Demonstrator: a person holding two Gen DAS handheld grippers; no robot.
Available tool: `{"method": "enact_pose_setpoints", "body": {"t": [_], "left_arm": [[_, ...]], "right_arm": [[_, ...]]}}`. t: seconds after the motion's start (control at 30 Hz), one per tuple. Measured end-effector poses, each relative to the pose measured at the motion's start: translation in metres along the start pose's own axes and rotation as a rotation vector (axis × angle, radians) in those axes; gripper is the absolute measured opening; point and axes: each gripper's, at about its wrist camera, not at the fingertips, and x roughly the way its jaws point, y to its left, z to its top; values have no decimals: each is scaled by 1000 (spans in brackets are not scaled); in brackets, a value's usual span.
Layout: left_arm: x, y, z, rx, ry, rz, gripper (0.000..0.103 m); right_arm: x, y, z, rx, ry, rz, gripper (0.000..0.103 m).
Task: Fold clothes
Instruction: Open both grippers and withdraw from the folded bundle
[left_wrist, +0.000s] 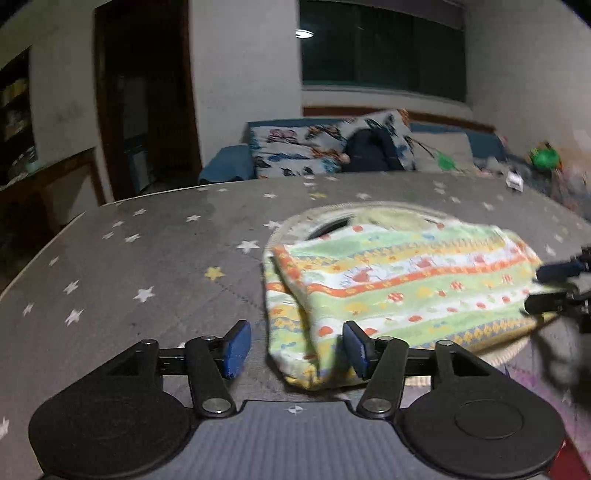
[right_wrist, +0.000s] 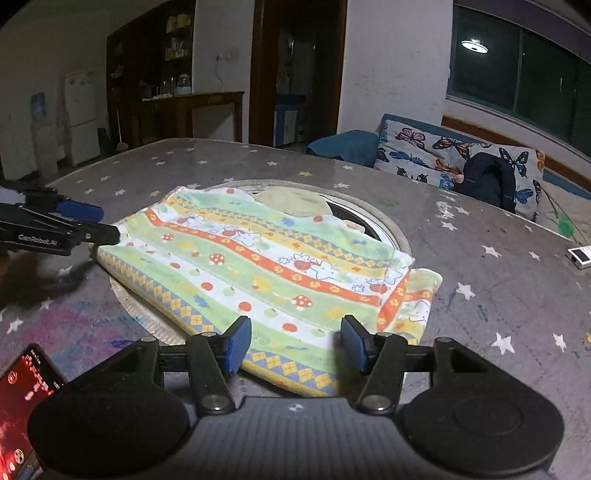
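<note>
The cloth (right_wrist: 258, 273) (striped, with mushrooms and flowers) lies folded on the table (right_wrist: 498, 295), over a round inset (right_wrist: 384, 225) in the top. The left gripper (left_wrist: 295, 349) is spread wide at one end of the cloth, gripping nothing. The right gripper (right_wrist: 293, 343) is likewise wide, empty, at the cloth's near edge. A phone (right_wrist: 22, 398) lies nearby. A sofa (right_wrist: 461, 158) stands beyond the table.

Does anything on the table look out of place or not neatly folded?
Yes. The striped mushroom-print cloth is folded unevenly: a lower layer sticks out past its far edge. A lit phone lies near the table's edge.
</note>
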Motion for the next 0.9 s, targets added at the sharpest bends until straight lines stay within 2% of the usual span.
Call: {"method": "enact_pose_setpoints", "body": {"t": [0.1, 0.2, 0.23, 0.27, 0.37, 0.43, 0.47, 0.57, 0.63, 0.8, 0.9], "left_arm": [[0, 10, -1, -42, -3, 57, 64], [3, 19, -3, -75, 2, 107, 74], [5, 23, -4, -82, 11, 118, 74], [7, 25, -4, -85, 20, 128, 74], [11, 34, -5, -120, 38, 121, 79], [13, 37, -4, -133, 47, 132, 89], [14, 38, -4, -140, 55, 140, 97], [19, 46, -5, -179, 83, 127, 103], [20, 49, -5, -191, 85, 125, 103], [24, 50, -4, -181, 95, 139, 103], [29, 48, -2, -161, 106, 157, 103]], "right_arm": [[-1, -1, 1, 14, -17, 11, 62], [2, 2, 4, 17, -25, 17, 65], [3, 3, 5, 20, -27, 19, 73], [5, 4, 6, 23, -29, 20, 76], [13, 8, 7, 21, -20, 17, 77], [18, 9, 6, 25, -7, 16, 82], [19, 9, 5, 27, -3, 18, 83], [21, 9, 4, 30, 2, 20, 88], [22, 10, 4, 29, 6, 23, 96], [24, 12, 4, 21, 18, 30, 103], [26, 13, 4, 19, 29, 33, 103]]}}
